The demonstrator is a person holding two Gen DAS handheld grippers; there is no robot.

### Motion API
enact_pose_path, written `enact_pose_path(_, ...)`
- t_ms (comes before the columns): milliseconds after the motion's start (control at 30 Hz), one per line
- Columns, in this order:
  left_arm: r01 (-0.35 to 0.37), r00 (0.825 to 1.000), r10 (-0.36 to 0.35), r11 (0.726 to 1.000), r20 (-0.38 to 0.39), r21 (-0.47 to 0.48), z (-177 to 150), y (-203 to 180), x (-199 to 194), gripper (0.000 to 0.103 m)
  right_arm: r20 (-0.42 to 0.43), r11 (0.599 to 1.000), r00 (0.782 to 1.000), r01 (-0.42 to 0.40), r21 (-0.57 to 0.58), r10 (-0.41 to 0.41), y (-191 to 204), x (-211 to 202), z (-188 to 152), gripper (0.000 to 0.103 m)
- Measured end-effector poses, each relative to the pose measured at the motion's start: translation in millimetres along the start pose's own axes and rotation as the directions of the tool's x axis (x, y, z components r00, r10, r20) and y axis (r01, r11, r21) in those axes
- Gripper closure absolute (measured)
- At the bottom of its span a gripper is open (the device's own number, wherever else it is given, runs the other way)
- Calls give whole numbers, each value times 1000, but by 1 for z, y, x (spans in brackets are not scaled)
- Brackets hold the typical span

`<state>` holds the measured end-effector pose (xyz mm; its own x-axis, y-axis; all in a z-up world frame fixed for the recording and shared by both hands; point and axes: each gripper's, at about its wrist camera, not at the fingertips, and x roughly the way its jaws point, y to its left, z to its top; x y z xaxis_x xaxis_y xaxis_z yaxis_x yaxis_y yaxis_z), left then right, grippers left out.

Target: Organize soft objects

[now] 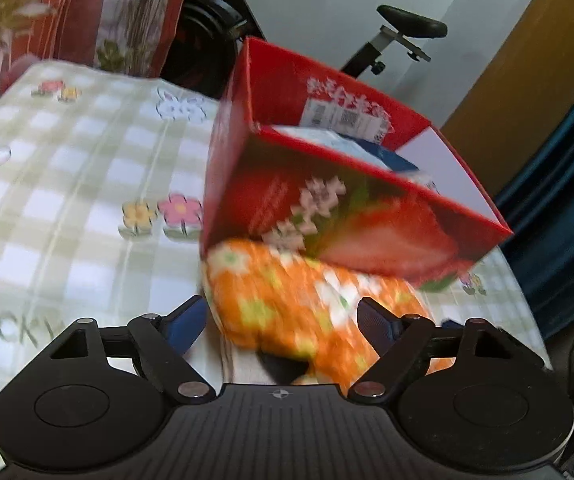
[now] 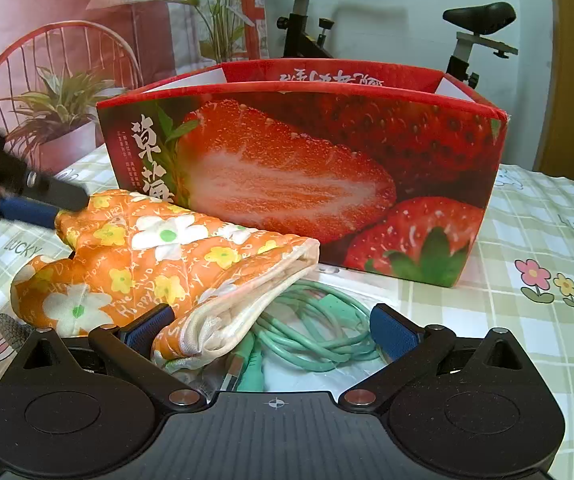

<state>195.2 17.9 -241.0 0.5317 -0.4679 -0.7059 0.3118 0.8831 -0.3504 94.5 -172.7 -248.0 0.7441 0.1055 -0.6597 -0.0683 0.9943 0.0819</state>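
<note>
With our left gripper [image 1: 279,324] closed on the mitt [image 1: 311,304] and the right gripper [image 2: 273,330] apart, we should lift clear of the box [image 2: 299,172] ahead.

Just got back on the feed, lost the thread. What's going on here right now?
A person is tidying soft things on a checked tablecloth with two handheld tongs. The left tongs sit around one end of the orange flowered oven mitt, which lies in front of the red strawberry box; whether they grip it can't be told. The right tongs are open, with the mitt's cuff and a green cable between their fingers. The box already holds something white and blue.
</note>
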Motion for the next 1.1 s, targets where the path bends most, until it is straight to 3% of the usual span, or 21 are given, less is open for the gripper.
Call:
enact_pose_path(67, -31, 999, 31, 999, -24, -20, 6, 4, 10, 19, 0, 1000, 1000, 0, 0, 0, 0, 0, 0, 0)
enact_pose_path(167, -21, 998, 15, 994, -55, -108, 11, 18, 28, 22, -2, 1000, 1000, 0, 1, 0, 1, 0, 0, 0)
enact_pose_path(233, 1, 998, -10, 990, -67, -140, 10, 20, 33, 39, -6, 1000, 1000, 1, 0, -1, 1, 1, 0, 0)
enact_pose_path(400, 8, 999, -10, 998, -34, -64, 6, 9, 21, 68, -27, 1000, 1000, -9, -1, 9, 0, 0, 5, 0)
enact_pose_path(500, 22, 1000, -22, 998, 6, -53, 3, 8, 7, 74, -38, 1000, 999, -19, -6, 18, -1, -3, 10, 0)
enact_pose_path(800, 3, 999, -6, 998, 50, 58, -18, -9, -15, 76, -43, 999, 998, -50, 16, 51, -4, -22, 23, 6)
enact_pose_path(1100, -26, 999, 26, 1000, 21, 16, -36, 3, -12, 76, -78, 997, 994, -79, -2, 79, 5, -32, 28, 36)
